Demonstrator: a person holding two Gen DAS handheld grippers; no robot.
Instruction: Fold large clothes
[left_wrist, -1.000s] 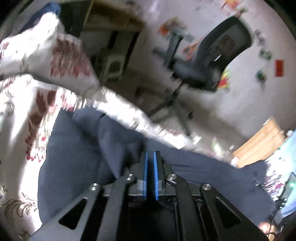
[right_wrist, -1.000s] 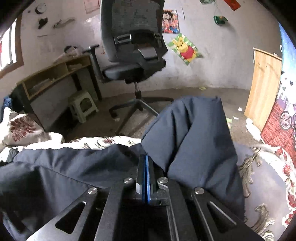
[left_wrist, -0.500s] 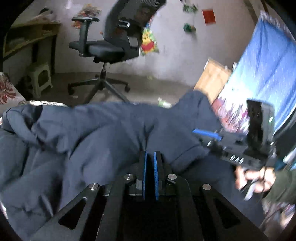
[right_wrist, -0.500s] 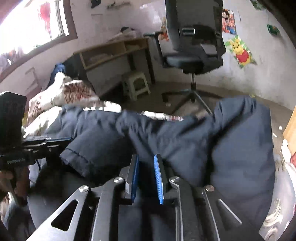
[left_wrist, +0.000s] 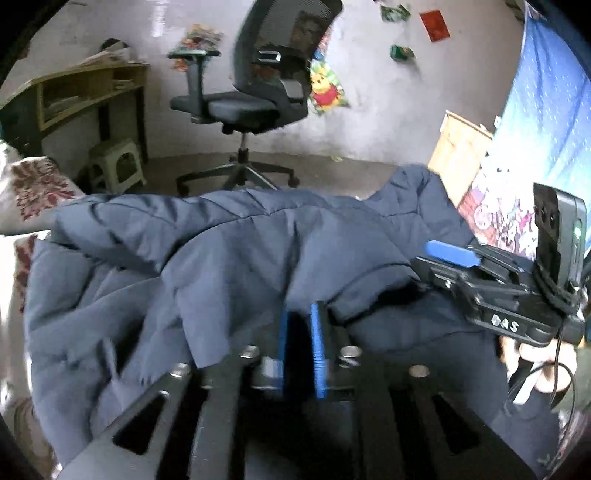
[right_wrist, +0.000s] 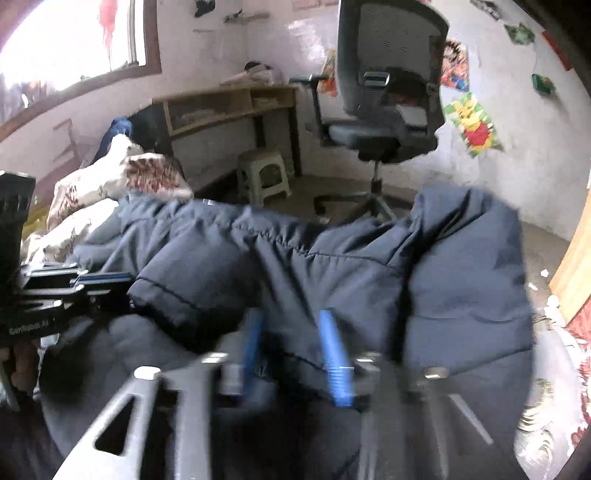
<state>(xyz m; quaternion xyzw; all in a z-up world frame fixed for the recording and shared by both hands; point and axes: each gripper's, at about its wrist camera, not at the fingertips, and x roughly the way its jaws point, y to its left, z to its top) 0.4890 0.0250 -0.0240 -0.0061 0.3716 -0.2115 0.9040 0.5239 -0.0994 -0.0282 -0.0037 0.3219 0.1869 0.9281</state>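
Navy padded jacket (left_wrist: 258, 258), lying on a patterned bedspread (left_wrist: 22, 258), long axis running left to right. At left, the left gripper (left_wrist: 300, 325), jaws opening, apparently clear of fabric; at right, the right gripper (right_wrist: 291, 332), jaws opening wider, a fold between them. Both sit at the near edge.

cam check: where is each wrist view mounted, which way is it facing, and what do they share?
Left wrist: sits on the left tool, looks forward and down over the dark navy padded jacket toward the grey office chair; the right tool and the hand holding it show at right.
Right wrist: sits on the right tool, same outlook; the left tool shows at left.
Shared: jacket, chair, wooden desk, plastic stool. Both tools' jaws are opening, jacket fabric between them.
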